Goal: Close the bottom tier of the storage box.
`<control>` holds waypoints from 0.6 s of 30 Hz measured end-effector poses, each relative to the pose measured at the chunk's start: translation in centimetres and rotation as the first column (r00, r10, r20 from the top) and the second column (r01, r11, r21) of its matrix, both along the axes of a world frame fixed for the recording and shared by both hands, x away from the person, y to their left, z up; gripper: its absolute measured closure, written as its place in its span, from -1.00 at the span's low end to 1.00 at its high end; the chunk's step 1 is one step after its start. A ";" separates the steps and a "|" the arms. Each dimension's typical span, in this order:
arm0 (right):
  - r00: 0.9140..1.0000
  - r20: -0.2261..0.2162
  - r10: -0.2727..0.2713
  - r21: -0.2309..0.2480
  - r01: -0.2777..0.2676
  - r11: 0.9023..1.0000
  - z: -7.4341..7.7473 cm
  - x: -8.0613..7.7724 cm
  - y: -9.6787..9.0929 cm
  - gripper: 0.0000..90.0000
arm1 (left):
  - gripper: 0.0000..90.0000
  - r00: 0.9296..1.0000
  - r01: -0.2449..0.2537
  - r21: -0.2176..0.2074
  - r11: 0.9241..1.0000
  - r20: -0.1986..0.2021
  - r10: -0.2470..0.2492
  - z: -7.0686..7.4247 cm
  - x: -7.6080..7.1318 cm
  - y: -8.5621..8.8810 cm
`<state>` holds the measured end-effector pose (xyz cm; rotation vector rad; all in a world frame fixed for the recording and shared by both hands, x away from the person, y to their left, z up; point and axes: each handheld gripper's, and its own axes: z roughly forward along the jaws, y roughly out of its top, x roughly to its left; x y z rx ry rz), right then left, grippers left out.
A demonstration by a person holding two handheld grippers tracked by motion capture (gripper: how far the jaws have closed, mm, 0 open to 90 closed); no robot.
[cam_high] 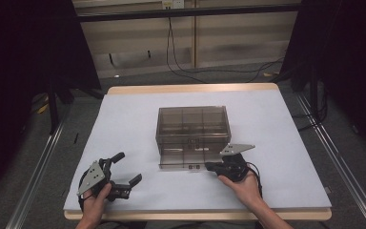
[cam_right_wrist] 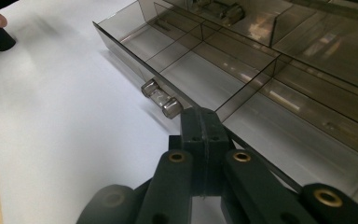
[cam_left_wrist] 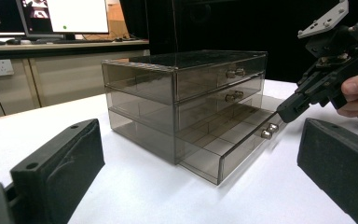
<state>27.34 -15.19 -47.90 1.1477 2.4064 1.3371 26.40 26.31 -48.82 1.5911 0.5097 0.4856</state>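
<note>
The left gripper is resting on the white table with its jaws standing wide apart and holding nothing, well clear of the smoky plastic drawer cabinet at the table's middle. The cabinet's bottom drawer is sitting pulled out, and the right gripper, jaws pressed together, is touching its front wall beside the knobs. With nothing steadying the light cabinet, a hard push is probably risking sliding the whole unit back, or skewing the drawer.

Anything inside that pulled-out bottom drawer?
The open compartments of the bottom drawer look empty: just dividers and bare floor. Its rear stays under the drawer cabinet, and the shut right gripper covers part of the front.
</note>
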 end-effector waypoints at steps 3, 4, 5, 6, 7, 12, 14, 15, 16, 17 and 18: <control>1.000 0.004 -0.002 0.002 0.002 1.000 0.1 0.0 0.0 1.00 | -0.99 1.000 0.005 -0.007 1.000 0.000 -0.005 0.0 0.0 0.0; 1.000 0.004 -0.002 0.002 0.002 1.000 0.1 0.1 0.0 1.00 | -0.99 1.000 0.003 -0.003 1.000 0.000 -0.003 0.0 0.0 0.0; 1.000 0.004 -0.007 0.003 0.007 1.000 0.1 0.1 0.0 1.00 | -0.99 1.000 -0.001 -0.009 1.000 0.000 0.001 0.0 0.0 0.0; 1.000 0.005 -0.006 0.002 0.006 1.000 0.1 0.1 0.0 1.00 | -0.99 1.000 0.004 -0.011 1.000 0.000 -0.004 0.0 0.0 0.0; 1.000 0.006 -0.007 0.002 0.007 1.000 0.1 0.1 0.0 1.00 | -0.99 1.000 0.003 -0.012 1.000 0.000 -0.003 0.0 0.0 0.0; 1.000 0.010 -0.016 0.004 0.016 1.000 0.1 0.3 -0.1 1.00 | -0.99 1.000 -0.001 -0.012 1.000 0.002 0.001 0.0 -0.1 0.0; 1.000 0.009 -0.016 0.006 0.016 1.000 0.1 0.3 -0.1 1.00 | -0.99 1.000 0.002 -0.009 1.000 0.002 -0.002 0.0 0.0 0.0; 1.000 0.009 -0.016 0.006 0.016 1.000 0.1 0.3 -0.1 1.00 | -0.99 1.000 0.002 -0.010 1.000 0.002 -0.002 0.0 0.0 0.0; 1.000 0.008 -0.015 0.007 0.015 1.000 0.1 0.3 -0.1 1.00 | -0.99 1.000 -0.002 -0.012 1.000 0.003 0.002 0.0 -0.1 0.0; 1.000 0.008 -0.015 0.008 0.015 1.000 0.1 0.3 0.0 1.00 | -0.99 1.000 0.004 -0.010 1.000 0.004 -0.004 0.0 0.0 0.0; 1.000 0.009 -0.015 0.008 0.015 1.000 0.1 0.4 0.0 1.00 | -0.99 1.000 0.003 -0.011 1.000 0.002 -0.003 0.0 0.0 0.0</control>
